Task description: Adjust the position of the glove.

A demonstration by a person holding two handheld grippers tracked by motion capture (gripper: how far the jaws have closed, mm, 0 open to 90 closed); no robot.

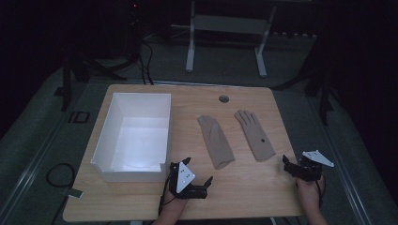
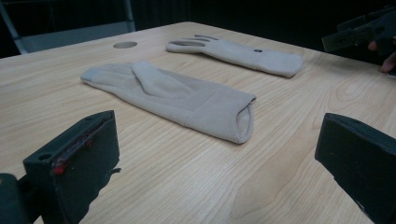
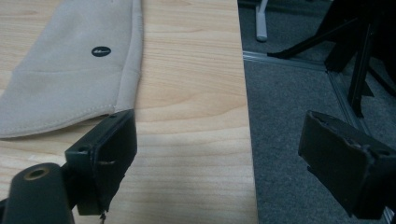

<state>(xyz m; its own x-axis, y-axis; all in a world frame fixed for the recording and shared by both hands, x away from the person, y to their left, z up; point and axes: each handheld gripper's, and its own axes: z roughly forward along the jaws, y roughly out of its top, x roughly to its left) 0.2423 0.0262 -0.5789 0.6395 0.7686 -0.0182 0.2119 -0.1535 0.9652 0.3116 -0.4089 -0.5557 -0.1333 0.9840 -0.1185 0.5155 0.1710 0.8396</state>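
Two beige gloves, the left glove (image 1: 215, 141) and the right glove (image 1: 254, 134), lie flat mid-table beside the white box (image 1: 104, 140), while the left claw (image 1: 197, 180) and right claw (image 1: 292, 165) wait open and empty at the near edge, likely ready to grab.

Two gloves on the bench (image 1: 141, 91): one (image 1: 216, 140) in the middle, one (image 1: 254, 134) to its right. One white box (image 1: 133, 136). Two hand-held grippers, left (image 1: 197, 180) and right (image 1: 295, 165), jaws spread.

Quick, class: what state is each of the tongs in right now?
Left tongs: open, holding nothing.
Right tongs: open, holding nothing.
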